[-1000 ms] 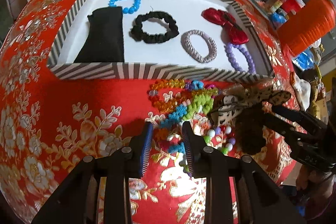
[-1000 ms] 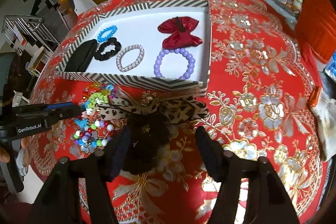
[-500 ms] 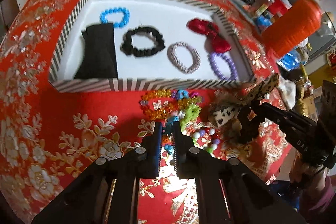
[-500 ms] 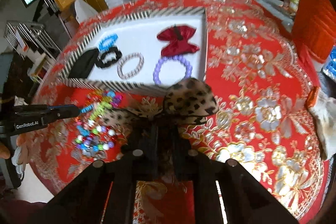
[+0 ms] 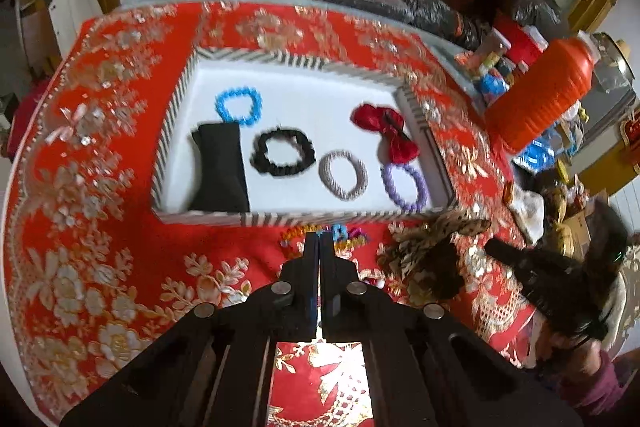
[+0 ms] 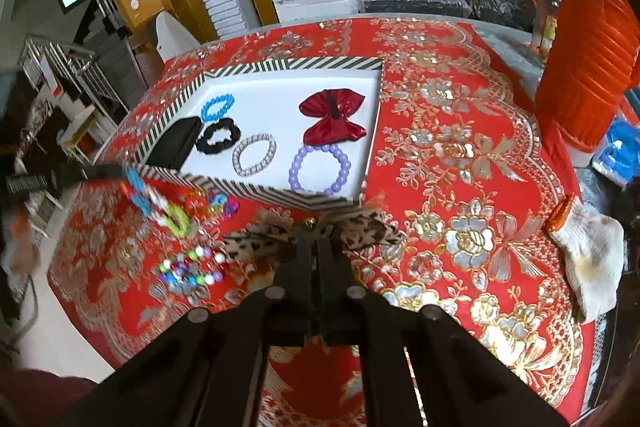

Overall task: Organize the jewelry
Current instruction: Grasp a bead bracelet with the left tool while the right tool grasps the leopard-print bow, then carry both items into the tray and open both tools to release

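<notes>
A striped-rim white tray point(image 5: 280, 217) point(image 6: 256, 185) holds a blue bracelet point(image 5: 239, 105), black pouch point(image 5: 221, 169), black scrunchie point(image 5: 283, 157), grey hair tie point(image 5: 344, 175), purple bead bracelet point(image 6: 320, 169) and red bow point(image 6: 334, 121). My left gripper point(image 5: 319, 239) is shut on a blue and green bead chain point(image 6: 160, 205), which hangs lifted from it in the right wrist view. My right gripper point(image 6: 316, 247) is shut on a leopard-print bow point(image 6: 360, 227) point(image 5: 436, 239), raised above the cloth just before the tray's front rim.
Loose coloured beads point(image 6: 192, 269) and small trinkets point(image 6: 218, 205) lie on the red floral tablecloth point(image 6: 460, 155) in front of the tray. An orange lantern point(image 6: 592, 39) stands at the right, a white cloth point(image 6: 588, 259) beside it. Boxes and bags crowd the far edge.
Both grippers closed, the left on the bead chain and the right on the leopard bow, and both lifted their items off the cloth and pulled back upward.
</notes>
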{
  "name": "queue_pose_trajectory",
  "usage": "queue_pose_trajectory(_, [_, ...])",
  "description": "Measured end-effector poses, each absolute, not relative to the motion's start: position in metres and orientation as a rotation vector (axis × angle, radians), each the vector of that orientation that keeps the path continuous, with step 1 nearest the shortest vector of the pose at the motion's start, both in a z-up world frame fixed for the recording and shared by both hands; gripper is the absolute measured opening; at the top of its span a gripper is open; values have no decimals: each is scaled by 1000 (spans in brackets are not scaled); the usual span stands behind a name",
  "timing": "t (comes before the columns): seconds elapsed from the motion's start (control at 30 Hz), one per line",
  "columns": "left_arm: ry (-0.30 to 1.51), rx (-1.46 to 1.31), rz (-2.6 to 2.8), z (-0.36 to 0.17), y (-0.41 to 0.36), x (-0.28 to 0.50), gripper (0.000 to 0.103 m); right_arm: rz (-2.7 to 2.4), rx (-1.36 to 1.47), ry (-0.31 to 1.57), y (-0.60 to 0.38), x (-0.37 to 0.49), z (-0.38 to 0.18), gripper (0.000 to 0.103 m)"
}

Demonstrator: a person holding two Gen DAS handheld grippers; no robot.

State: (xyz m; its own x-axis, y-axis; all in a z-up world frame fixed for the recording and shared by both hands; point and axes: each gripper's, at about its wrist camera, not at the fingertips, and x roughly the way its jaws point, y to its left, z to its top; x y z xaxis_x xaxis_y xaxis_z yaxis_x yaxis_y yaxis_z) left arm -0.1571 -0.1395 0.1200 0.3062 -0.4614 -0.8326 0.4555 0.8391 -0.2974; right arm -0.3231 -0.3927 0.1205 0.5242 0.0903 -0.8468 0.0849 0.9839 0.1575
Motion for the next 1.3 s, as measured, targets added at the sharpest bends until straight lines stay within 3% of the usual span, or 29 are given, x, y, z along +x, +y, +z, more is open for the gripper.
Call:
queue_pose_trajectory(0.07, [1092, -11, -604, 127, -138, -154, 0, 11, 194, 1050, -391, -320, 110, 43])
queue_pose_trajectory(0.1, [1085, -9, -599, 130, -137, -154, 0, 15, 211, 1068, -390, -317, 100, 49])
queue_pose_trajectory(0.23, [1074, -5, -597, 136, -134, -153, 0, -3, 200, 1104, -386, -309, 74, 51])
queue_pose_trajectory(0.33, [1112, -9, -581, 123, -133, -153, 0, 7, 215, 1116, -384, -309, 63, 44])
queue_pose_trajectory(0.37, [1124, -5, -577, 116, -133, -153, 4, 13, 210, 1114, -383, -310, 63, 27])
queue_pose_trajectory(0.47, [1203, 13, -540, 83, -135, -152, 27, 15, 231, 1119, -384, -314, 64, 19])
queue_pose_trajectory(0.73, [1230, 104, -425, 23, -151, -149, 27, -16, 300, 1077, -401, -329, 90, 13])
queue_pose_trajectory(0.77, [1221, 120, -434, 23, -154, -150, 23, -14, 318, 1065, -404, -331, 94, 13])
queue_pose_trajectory(0.83, [1221, 148, -445, 22, -158, -151, 5, -10, 345, 1041, -406, -333, 103, 13])
queue_pose_trajectory(0.9, [1261, 116, -485, 23, -156, -149, 4, 7, 378, 1013, -408, -335, 112, 13])
queue_pose_trajectory(1.3, [1088, 50, -550, 121, -150, -139, 4, 74, 378, 903, -406, -319, 161, 12])
